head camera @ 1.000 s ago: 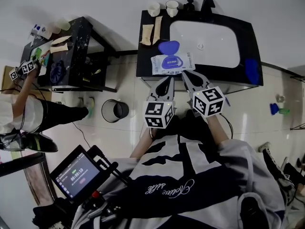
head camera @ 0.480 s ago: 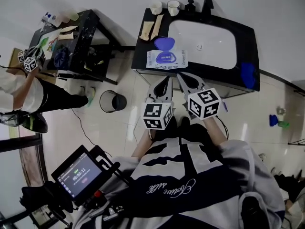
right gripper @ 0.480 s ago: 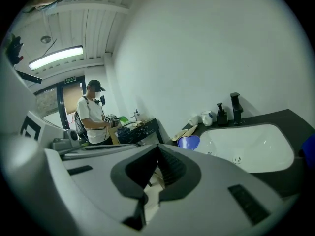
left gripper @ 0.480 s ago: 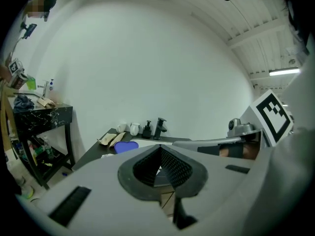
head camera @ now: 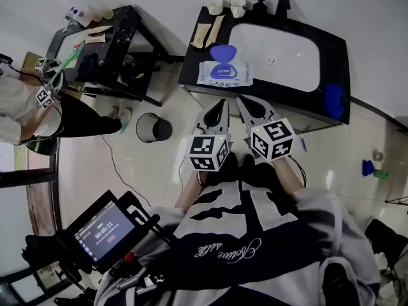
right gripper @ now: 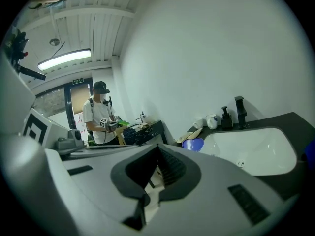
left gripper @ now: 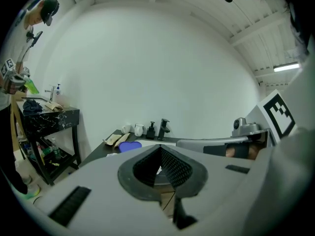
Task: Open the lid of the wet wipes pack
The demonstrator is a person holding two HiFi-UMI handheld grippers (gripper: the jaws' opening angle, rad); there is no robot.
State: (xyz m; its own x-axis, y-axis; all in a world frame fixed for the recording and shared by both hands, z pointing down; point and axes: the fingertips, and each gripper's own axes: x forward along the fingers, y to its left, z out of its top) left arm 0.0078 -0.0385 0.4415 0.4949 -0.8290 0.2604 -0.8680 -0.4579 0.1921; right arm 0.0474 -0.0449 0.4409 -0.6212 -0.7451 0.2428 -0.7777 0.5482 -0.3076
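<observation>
My L claw (head camera: 219, 107) + R claw (head camera: 244, 104) both pinched shut, empty, near wipes pack (head camera: 224, 73) left of sink (head camera: 280, 53). Pack prob soft, light, slick; lid (head camera: 222, 52) stiff, already up; I'd take it by rim.

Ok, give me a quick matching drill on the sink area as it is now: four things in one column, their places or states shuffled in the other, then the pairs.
Things
1. blue oval lid of the white wet wipes pack
2. two small white cups
3. round dark waste bin
4. bright blue rounded object

Places or states
A. on the tiled floor, left of the black counter
B. at the counter's right end, past the white sink basin
C. flipped open, on the pack's far side
D. at the counter's back edge

Pairs: 1-C, 2-D, 3-A, 4-B.
</observation>
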